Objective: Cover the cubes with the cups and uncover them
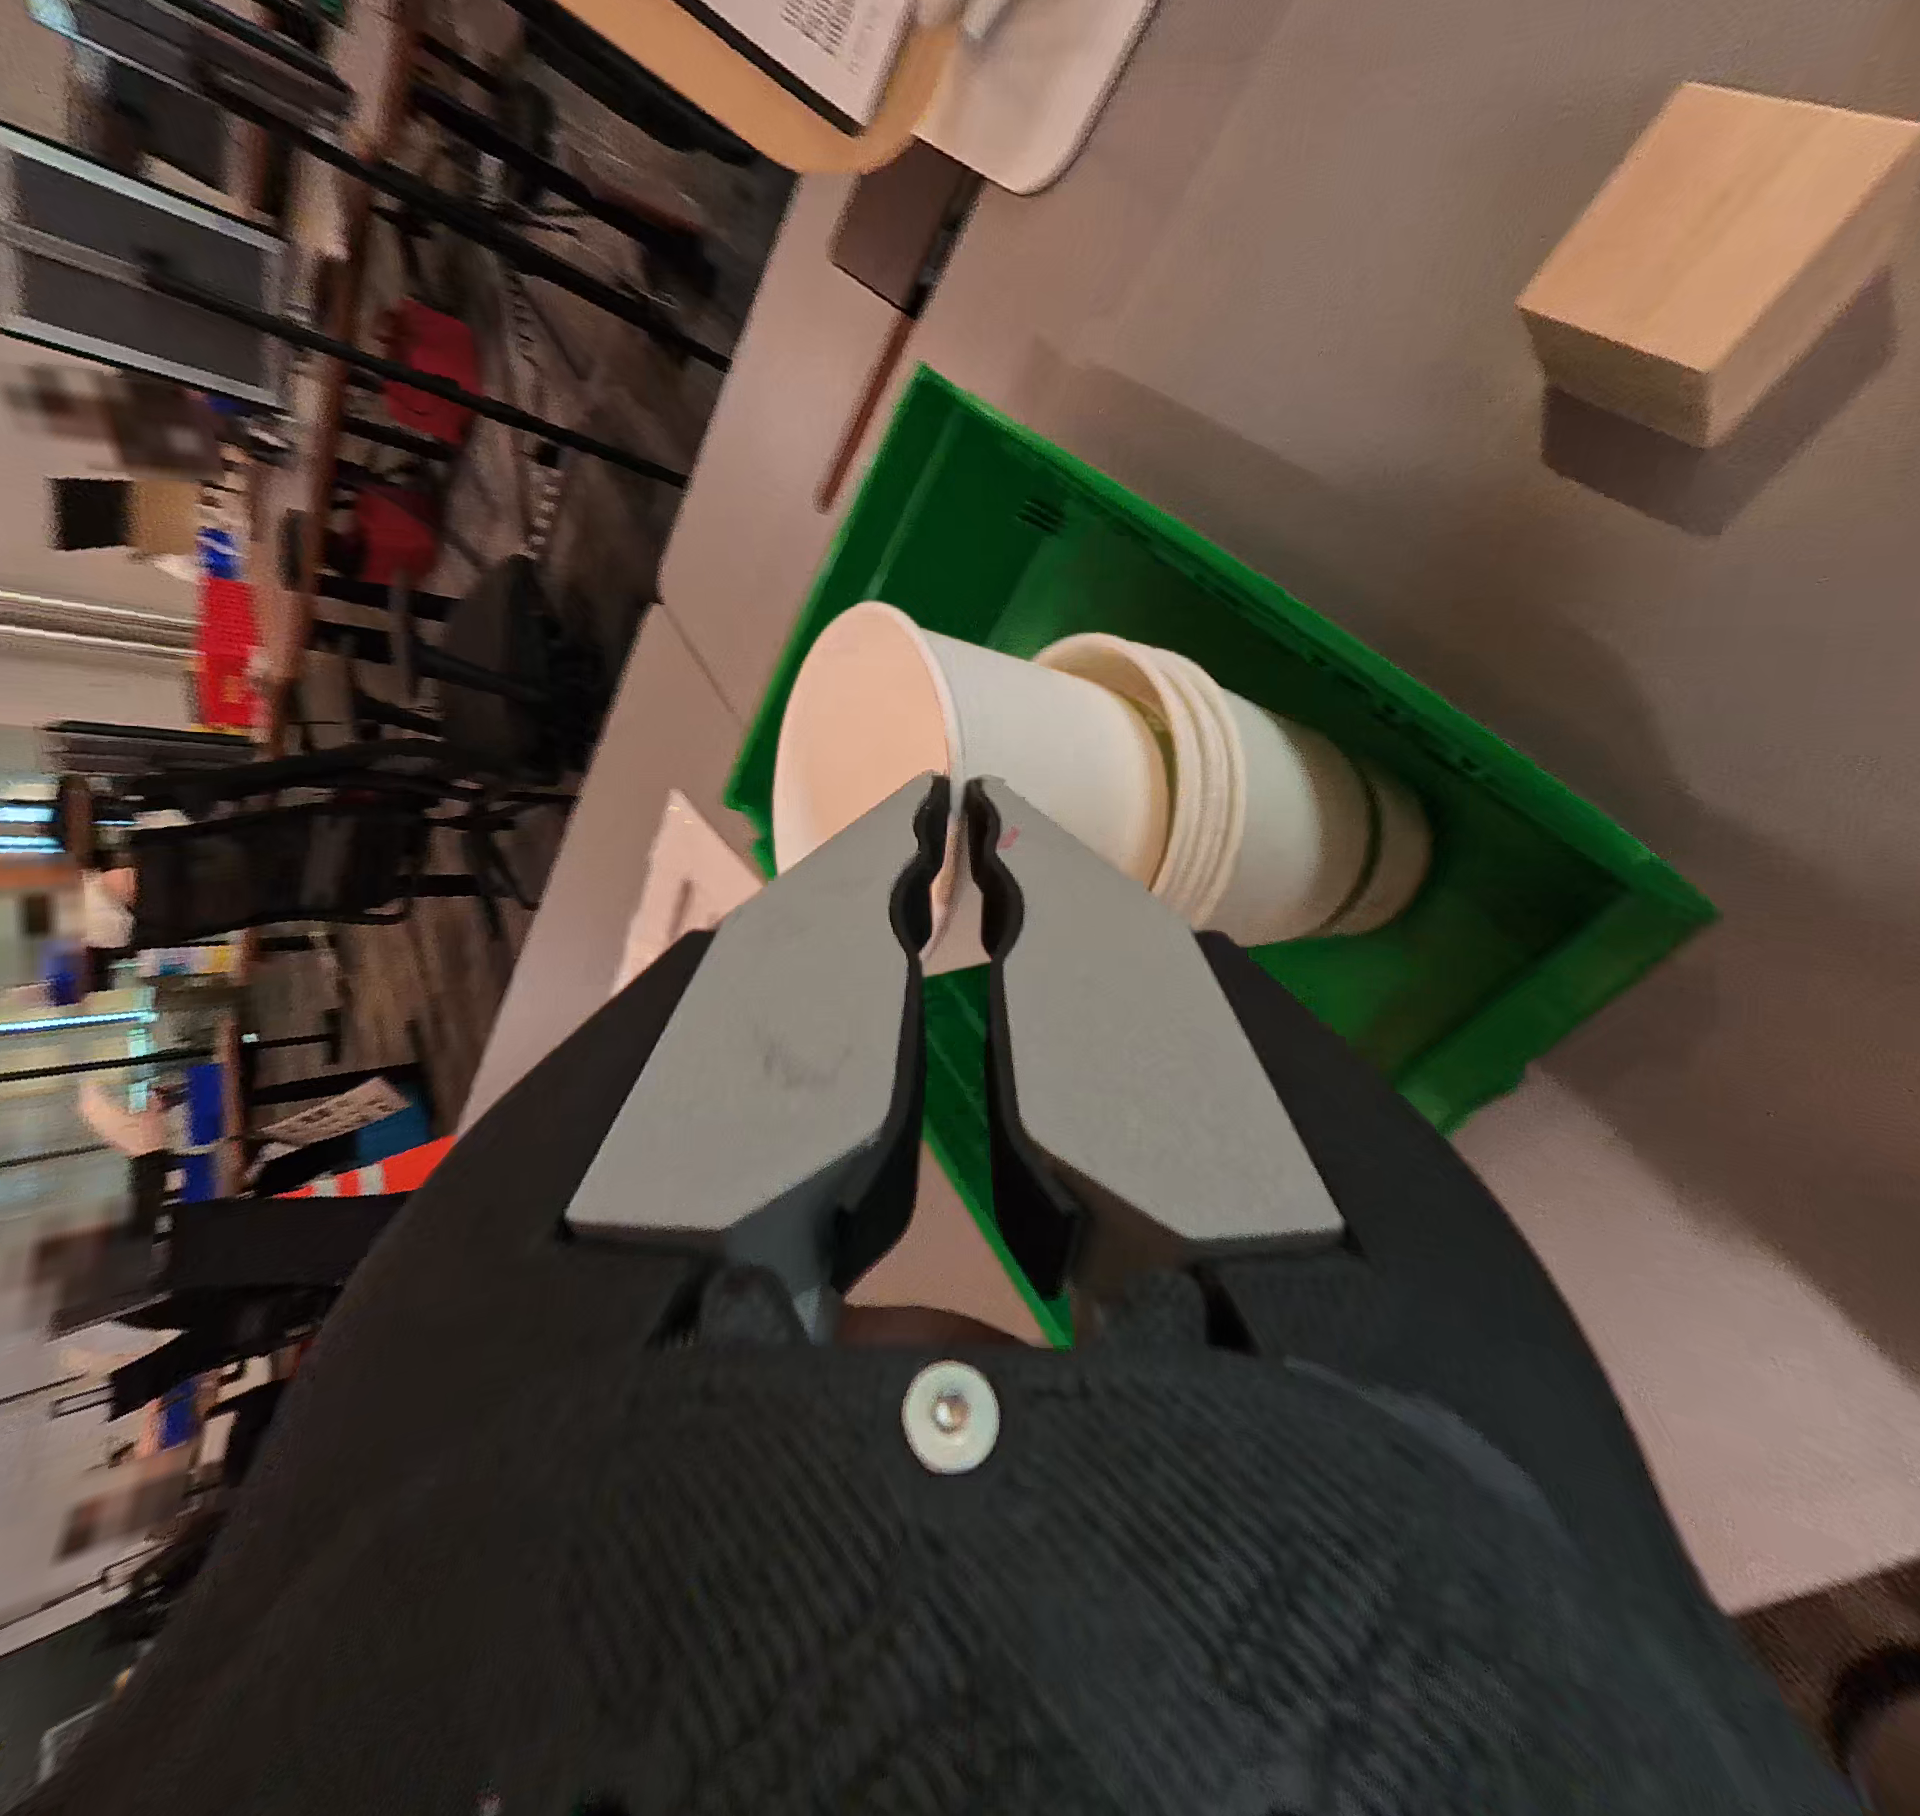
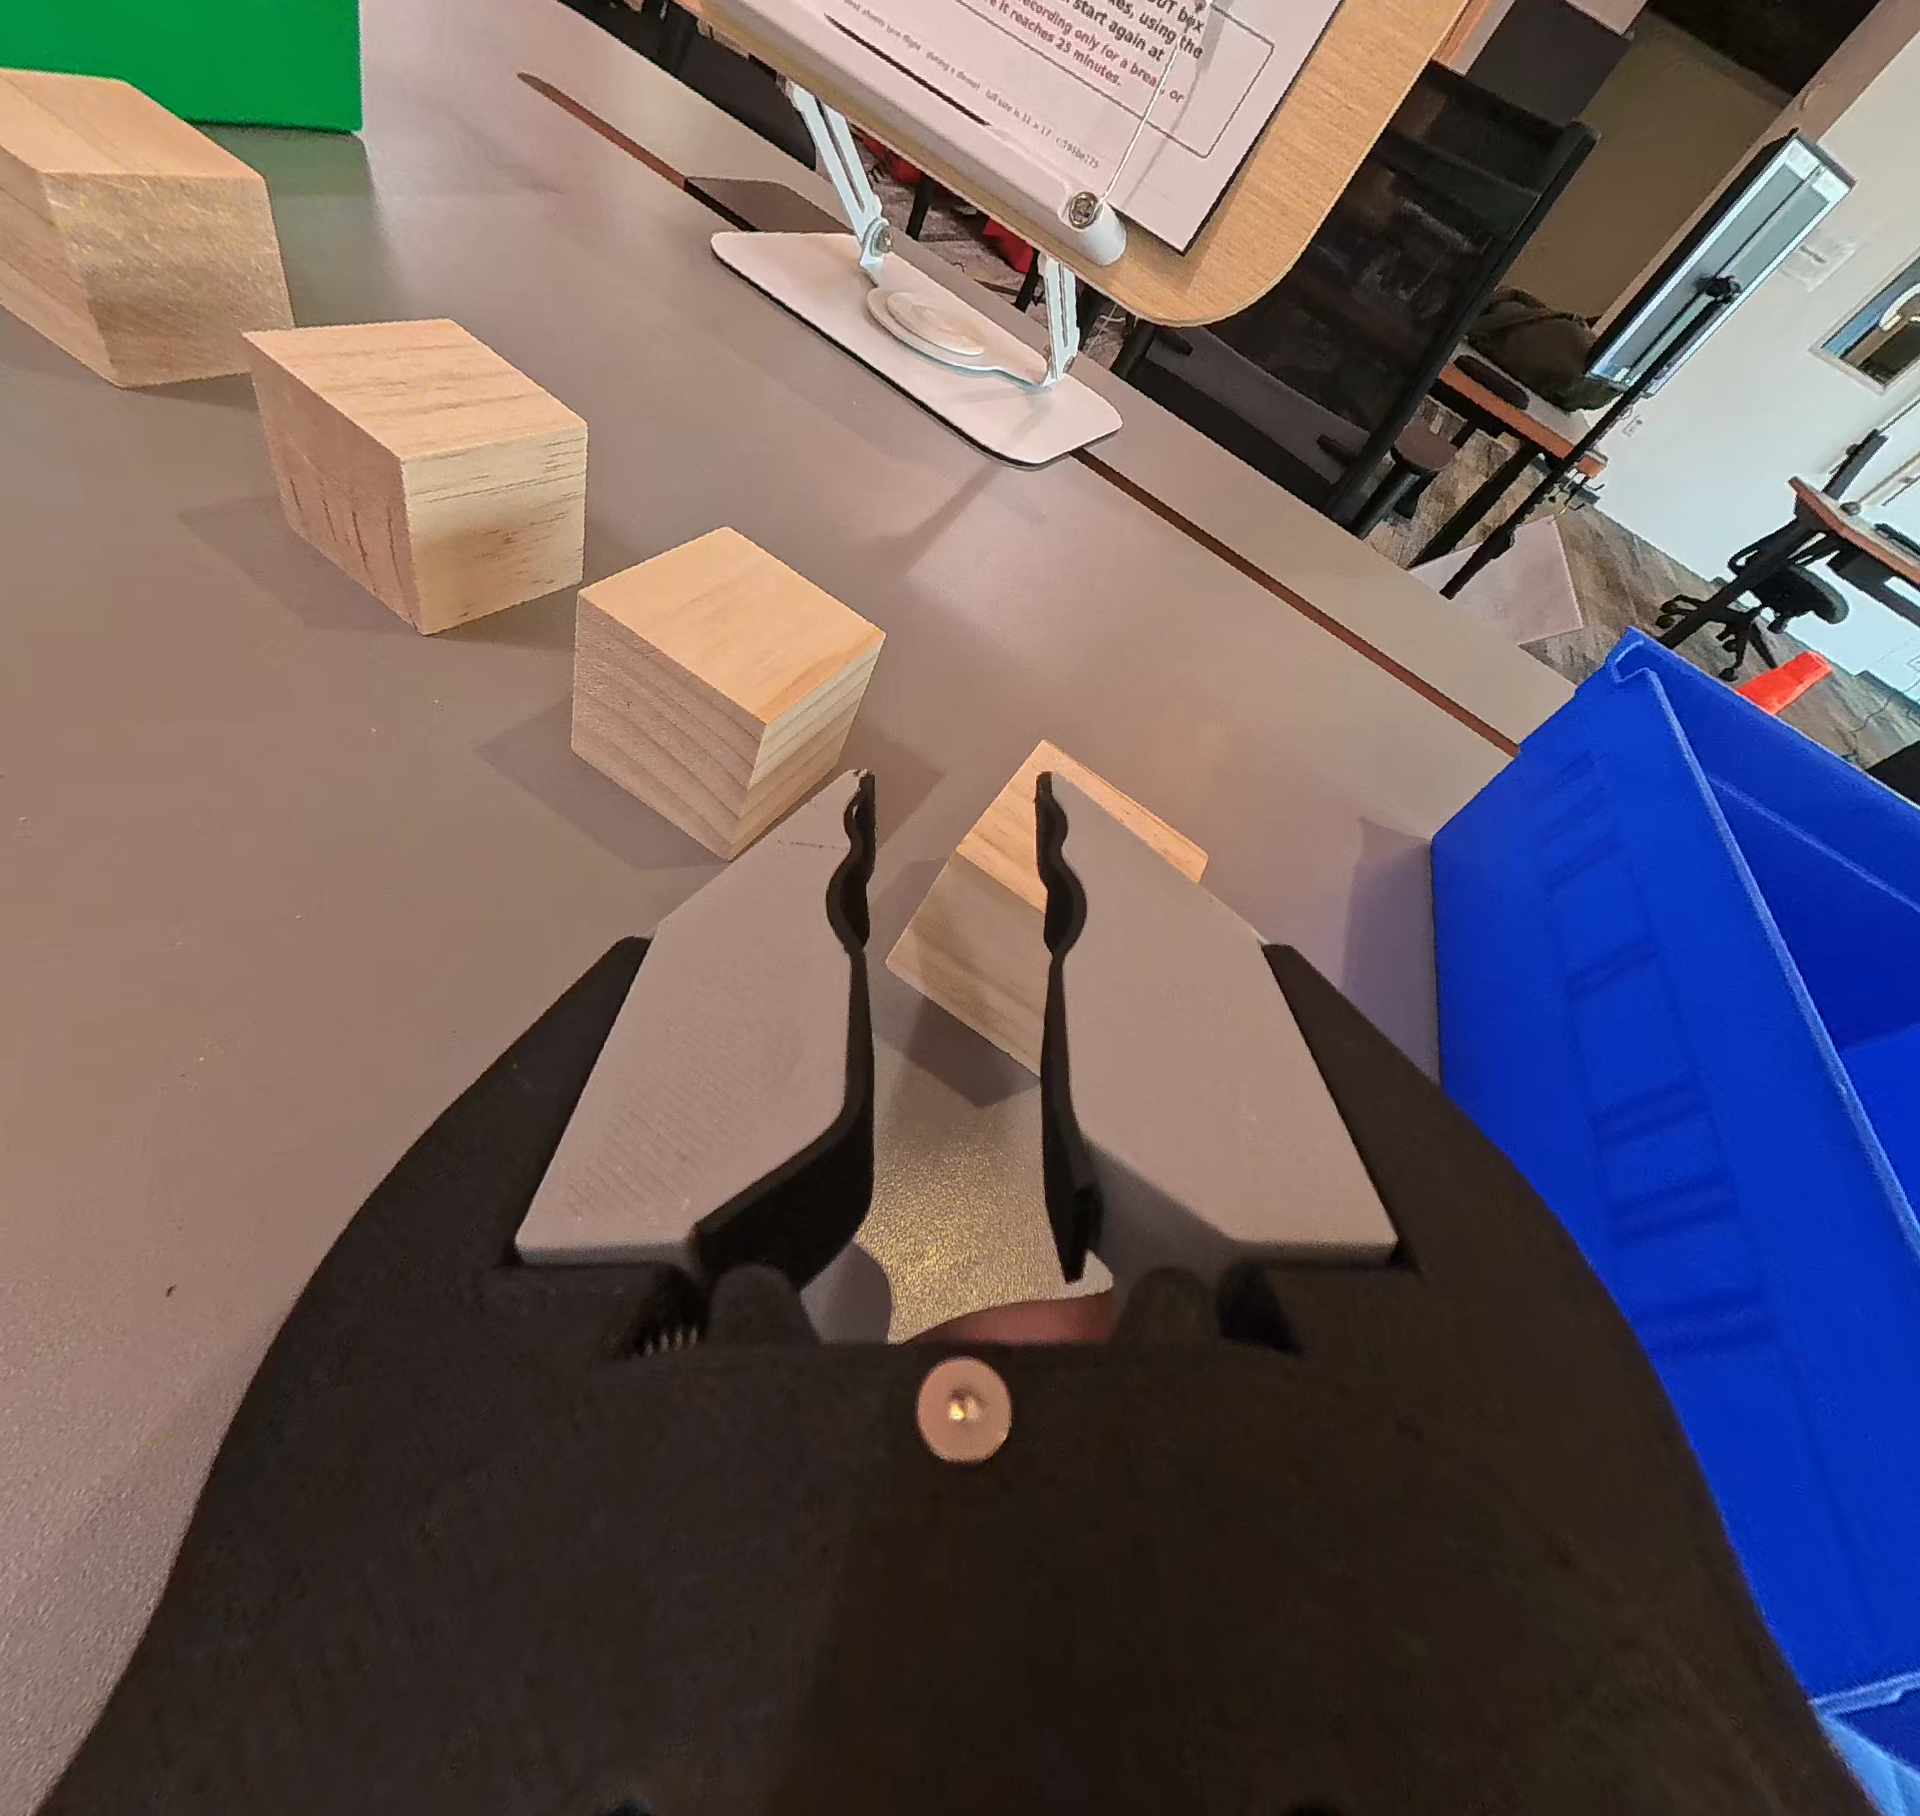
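Observation:
In the left wrist view my left gripper (image 1: 956, 790) is shut on the rim wall of a white paper cup (image 1: 1039, 717). The cup lies on its side, its base still nested in the stack of white cups (image 1: 1278, 831) inside the green bin (image 1: 1558, 997). One wooden cube (image 1: 1714, 260) stands on the table beyond the bin. In the right wrist view my right gripper (image 2: 954, 779) is open and empty above the grey table (image 2: 260, 935). A wooden cube (image 2: 977, 935) lies just beyond it, partly hidden by the right finger. More cubes (image 2: 717, 686), (image 2: 426, 467), (image 2: 125, 218) run in a row to the far left.
A blue bin (image 2: 1683, 1039) stands close at the right of my right gripper. A board with a sheet on a white stand (image 2: 935, 353) is at the table's far edge. The green bin also shows in the right wrist view (image 2: 177, 10), at the far left.

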{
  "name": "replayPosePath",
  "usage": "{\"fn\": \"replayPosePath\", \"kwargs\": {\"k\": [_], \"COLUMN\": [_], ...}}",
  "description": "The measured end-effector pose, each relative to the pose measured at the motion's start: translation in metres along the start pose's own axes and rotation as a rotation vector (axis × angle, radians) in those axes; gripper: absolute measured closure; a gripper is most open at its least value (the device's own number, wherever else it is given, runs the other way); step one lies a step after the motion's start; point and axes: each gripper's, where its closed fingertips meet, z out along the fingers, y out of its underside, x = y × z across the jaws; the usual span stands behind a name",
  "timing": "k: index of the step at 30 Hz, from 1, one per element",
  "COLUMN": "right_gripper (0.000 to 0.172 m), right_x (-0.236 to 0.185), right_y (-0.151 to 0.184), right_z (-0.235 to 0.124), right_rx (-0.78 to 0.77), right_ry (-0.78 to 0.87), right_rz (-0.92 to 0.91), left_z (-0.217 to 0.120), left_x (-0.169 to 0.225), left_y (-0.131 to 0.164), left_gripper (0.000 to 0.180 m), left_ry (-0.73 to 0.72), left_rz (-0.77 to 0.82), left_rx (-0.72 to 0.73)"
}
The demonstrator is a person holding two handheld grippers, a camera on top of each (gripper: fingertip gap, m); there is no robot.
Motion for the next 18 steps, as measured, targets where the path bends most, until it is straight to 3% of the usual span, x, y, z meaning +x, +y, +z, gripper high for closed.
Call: {"fn": "replayPosePath", "kwargs": {"k": [5,9,13,18], "right_gripper": [0.144,0.142,0.139,0.129], "right_x": [-0.001,-0.01,-0.036,-0.063], "right_y": [-0.002,-0.009,-0.034,-0.06], "right_z": [-0.001,-0.003,-0.017,-0.041], "right_rx": [0.011,0.052,0.182,0.316], "right_ry": [-0.01,-0.081,-0.297,-0.595], "right_rz": [0.009,0.053,0.162,0.319], "left_z": [-0.034,-0.065,-0.09,-0.117], "left_x": [-0.032,-0.035,-0.005,0.071], "left_y": [-0.041,-0.087,-0.149,-0.228], "left_gripper": [0.178,0.179,0.179,0.179], "left_ry": [-0.218,-0.346,-0.39,-0.321], "left_rz": [0.028,0.065,0.033,-0.189], "left_rx": [0.133,0.242,0.435,0.814]}}
